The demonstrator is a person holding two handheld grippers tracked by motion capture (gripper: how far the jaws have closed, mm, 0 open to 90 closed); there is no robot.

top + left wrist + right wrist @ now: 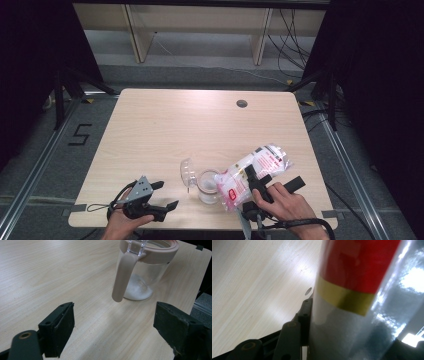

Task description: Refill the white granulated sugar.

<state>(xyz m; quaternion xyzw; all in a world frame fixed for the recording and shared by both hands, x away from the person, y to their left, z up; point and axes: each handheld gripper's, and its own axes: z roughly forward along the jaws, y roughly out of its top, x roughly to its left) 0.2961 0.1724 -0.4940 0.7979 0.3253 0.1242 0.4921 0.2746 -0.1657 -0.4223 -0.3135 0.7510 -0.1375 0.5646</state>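
A clear jar [207, 186] with a pinkish rim stands near the table's front edge, a little white powder in its bottom [138, 288]. Its clear hinged lid [187, 172] is swung open to the left, and a pinkish latch [123, 277] hangs down its side. My right gripper [265, 182] is shut on a white plastic bag [255, 170] with red print, tilted with its low end over the jar's mouth. In the right gripper view the bag [362, 302] sits between the jaws. My left gripper [162, 196] rests open on the table left of the jar, its jaws [116, 330] wide apart and empty.
The wooden table [165, 130] has a round cable hole [242, 103] at the back right. Dark curtains and stands flank the table, and a shelf unit stands beyond its far edge.
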